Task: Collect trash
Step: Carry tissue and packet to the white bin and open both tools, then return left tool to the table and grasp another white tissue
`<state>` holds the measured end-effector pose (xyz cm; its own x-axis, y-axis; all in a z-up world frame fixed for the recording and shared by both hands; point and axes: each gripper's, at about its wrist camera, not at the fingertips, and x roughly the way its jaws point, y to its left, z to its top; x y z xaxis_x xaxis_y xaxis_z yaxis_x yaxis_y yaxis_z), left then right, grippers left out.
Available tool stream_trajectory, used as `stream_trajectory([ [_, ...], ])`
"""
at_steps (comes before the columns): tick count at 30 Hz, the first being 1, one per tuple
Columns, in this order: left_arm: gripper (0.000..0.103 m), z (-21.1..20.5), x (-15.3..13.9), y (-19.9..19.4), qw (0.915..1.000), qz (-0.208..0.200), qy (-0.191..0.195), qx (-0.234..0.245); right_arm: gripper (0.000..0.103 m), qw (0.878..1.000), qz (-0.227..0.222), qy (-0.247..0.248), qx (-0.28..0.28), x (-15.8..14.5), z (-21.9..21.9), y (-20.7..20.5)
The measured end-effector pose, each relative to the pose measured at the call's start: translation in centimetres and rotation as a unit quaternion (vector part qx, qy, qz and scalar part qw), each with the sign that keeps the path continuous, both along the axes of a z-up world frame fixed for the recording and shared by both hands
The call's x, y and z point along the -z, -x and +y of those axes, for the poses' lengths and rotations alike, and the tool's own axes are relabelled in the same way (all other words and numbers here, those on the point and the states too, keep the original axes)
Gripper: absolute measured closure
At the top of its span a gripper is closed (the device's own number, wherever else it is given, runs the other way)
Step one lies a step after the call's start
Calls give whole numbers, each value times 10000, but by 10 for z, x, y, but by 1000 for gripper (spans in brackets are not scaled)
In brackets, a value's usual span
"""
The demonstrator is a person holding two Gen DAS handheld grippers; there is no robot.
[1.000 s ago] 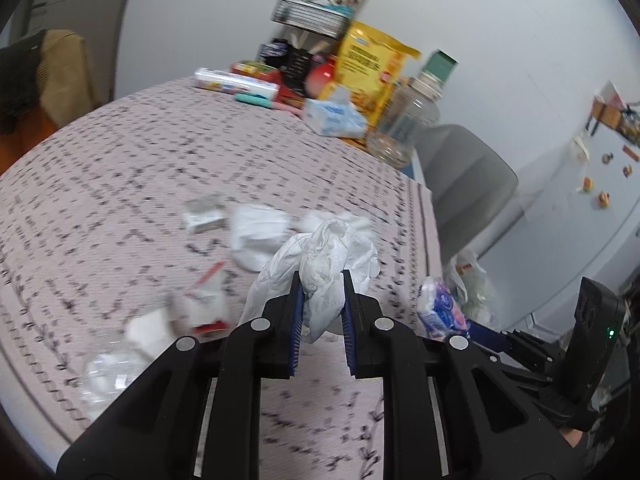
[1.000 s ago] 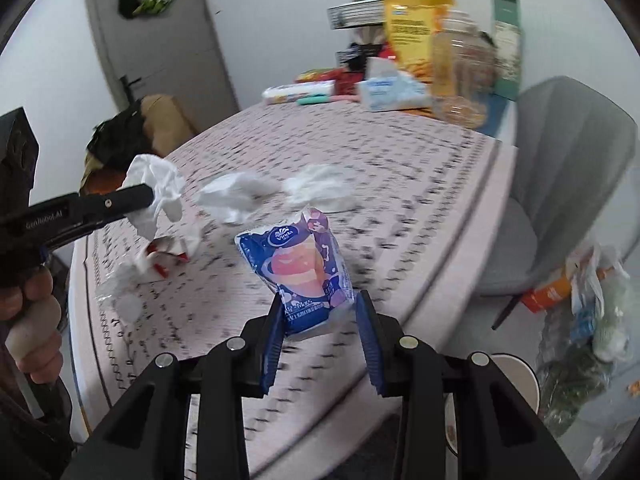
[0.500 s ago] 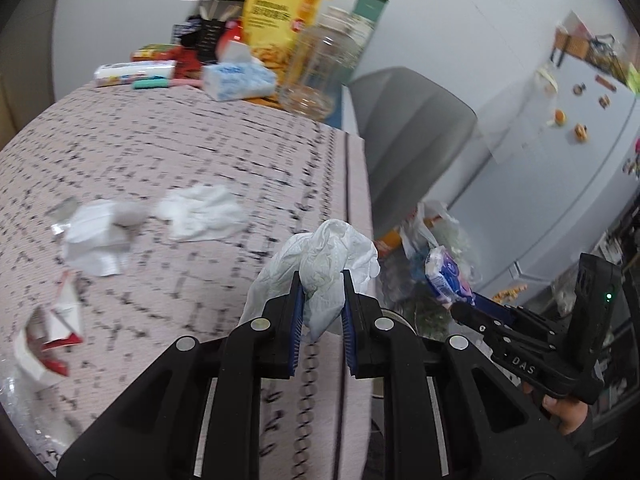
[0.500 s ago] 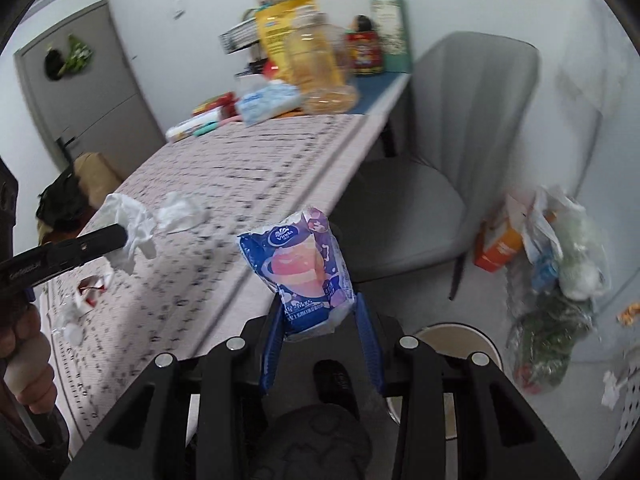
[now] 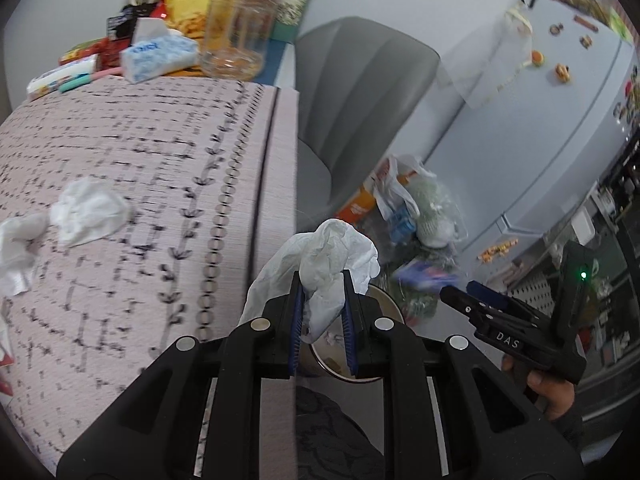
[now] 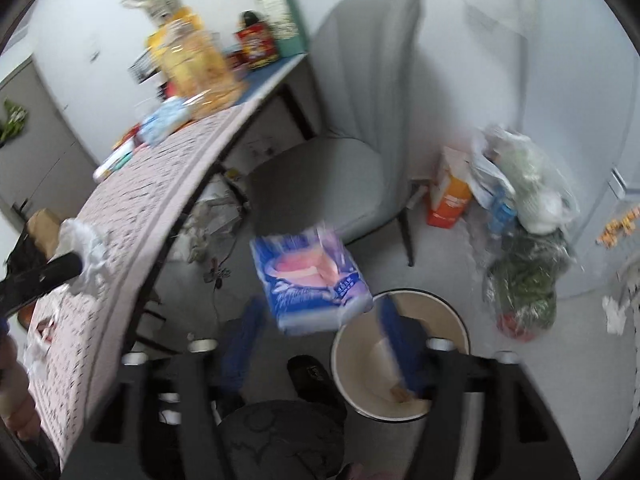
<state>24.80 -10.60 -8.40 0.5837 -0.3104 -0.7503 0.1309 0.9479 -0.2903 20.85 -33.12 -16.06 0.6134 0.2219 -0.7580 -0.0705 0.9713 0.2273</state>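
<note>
My left gripper is shut on a crumpled white tissue, held past the table edge above the round waste bin. My right gripper is open, its blue pads spread wide. A blue and pink snack wrapper is loose between the fingers, in the air beside the cream waste bin. The wrapper also shows blurred in the left wrist view, ahead of the right gripper. Two more white tissues lie on the patterned tablecloth.
A grey chair stands by the table. Plastic bags and an orange carton sit on the floor by the bin. A jar, a tissue pack and boxes crowd the table's far end. A fridge stands right.
Both grippers swung right, off the table toward the bin. My right gripper opened and let go of the snack wrapper, which now falls. The left still holds its tissue.
</note>
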Motion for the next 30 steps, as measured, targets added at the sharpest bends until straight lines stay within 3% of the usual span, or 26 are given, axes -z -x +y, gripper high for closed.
stream_trajectory([
  [10, 85, -63, 32, -19, 9973, 400, -164, 599, 29, 9982, 276, -47, 532, 32, -59, 13],
  [18, 85, -124, 61, -34, 9907, 712, -188, 1147, 29, 9947, 188, -59, 1014, 28, -105, 28],
  [19, 79, -130, 63, -34, 9898, 733, -204, 1205, 29, 9941, 171, -62, 1070, 27, -110, 31],
  [20, 56, -139, 64, -36, 9887, 735, -251, 1279, 29, 9936, 157, -68, 1116, 26, -114, 32],
  [22, 22, -143, 62, -36, 9899, 618, -302, 1242, 29, 9930, 146, -75, 1169, 24, -120, 35],
  [30, 8, -99, 33, -30, 9970, 174, -189, 727, 25, 9941, 134, -49, 1077, 21, -106, 34],
])
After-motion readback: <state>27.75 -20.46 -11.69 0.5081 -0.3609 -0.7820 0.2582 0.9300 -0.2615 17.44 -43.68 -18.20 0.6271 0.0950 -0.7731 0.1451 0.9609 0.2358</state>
